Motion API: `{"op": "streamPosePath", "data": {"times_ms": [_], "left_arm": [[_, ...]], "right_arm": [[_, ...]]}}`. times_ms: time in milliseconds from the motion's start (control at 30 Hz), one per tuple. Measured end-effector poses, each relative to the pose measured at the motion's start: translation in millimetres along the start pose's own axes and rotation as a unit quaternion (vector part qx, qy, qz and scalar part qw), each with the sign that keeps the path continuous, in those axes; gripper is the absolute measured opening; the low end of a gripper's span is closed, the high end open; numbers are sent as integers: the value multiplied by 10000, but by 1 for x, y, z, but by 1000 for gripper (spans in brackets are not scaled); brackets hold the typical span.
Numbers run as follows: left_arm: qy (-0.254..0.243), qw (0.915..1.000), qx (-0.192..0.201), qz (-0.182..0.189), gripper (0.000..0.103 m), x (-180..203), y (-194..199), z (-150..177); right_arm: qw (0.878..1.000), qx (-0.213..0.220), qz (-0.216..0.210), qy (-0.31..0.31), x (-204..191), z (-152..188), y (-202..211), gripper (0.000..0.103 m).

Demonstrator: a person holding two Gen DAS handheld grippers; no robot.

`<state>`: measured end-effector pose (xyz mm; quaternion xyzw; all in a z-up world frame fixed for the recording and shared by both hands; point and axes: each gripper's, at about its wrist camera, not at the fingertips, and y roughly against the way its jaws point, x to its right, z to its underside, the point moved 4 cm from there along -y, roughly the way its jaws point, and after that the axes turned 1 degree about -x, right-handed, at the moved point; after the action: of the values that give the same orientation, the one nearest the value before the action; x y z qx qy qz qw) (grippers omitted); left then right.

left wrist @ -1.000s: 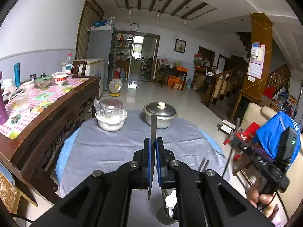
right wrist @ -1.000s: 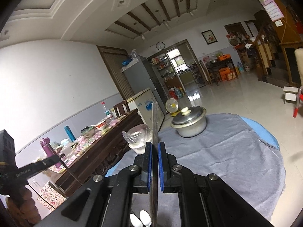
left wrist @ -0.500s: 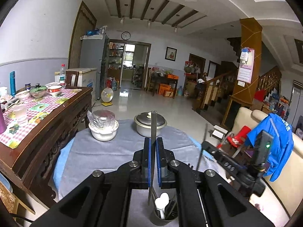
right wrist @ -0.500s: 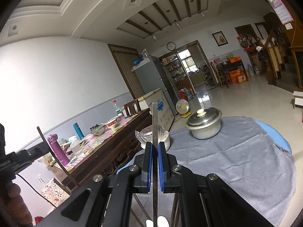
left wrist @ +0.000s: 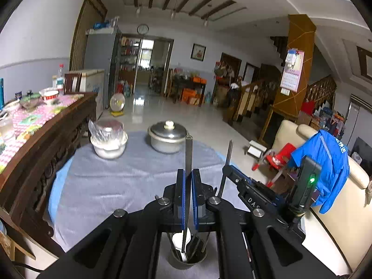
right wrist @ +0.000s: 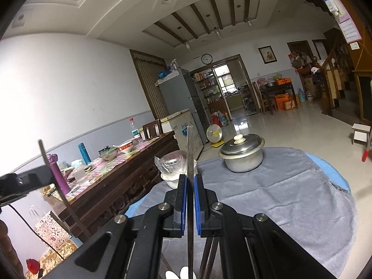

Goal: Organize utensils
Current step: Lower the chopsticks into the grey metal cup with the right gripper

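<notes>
Left gripper [left wrist: 187, 174], utensil [left wrist: 188, 153] tip hidden

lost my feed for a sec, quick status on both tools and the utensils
Left tool shut on a metal utensil, upright over the utensil cup. Right tool shut on a second utensil. White spoon already in cup. Nothing blocking.

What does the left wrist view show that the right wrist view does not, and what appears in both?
Only the left wrist view shows the dark round utensil cup below the left tongs, the blue jacket and the red plastic chair.

Only the right wrist view shows the purple bottle on the wooden sideboard.

Both show the lidded steel pot and the wrapped white bowl on the grey cloth. The right tongs also grip a thin metal utensil handle.
</notes>
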<state>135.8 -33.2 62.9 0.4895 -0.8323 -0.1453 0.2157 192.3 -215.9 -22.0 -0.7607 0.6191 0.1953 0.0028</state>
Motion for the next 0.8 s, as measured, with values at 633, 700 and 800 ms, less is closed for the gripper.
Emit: {"op": "streamPosePath", "data": {"times_ms": [633, 700, 800], "left_arm": [[91, 9985, -543, -66, 5, -3, -35, 21], [108, 9983, -565, -79, 5, -5, -36, 22], [113, 9982, -578, -122, 5, -6, -38, 22]], "right_arm": [[9999, -134, 5, -2, 3, 12, -3, 7], [9999, -145, 9, 23, 1, 13, -3, 7], [9999, -155, 14, 42, -1, 14, -3, 7]]}}
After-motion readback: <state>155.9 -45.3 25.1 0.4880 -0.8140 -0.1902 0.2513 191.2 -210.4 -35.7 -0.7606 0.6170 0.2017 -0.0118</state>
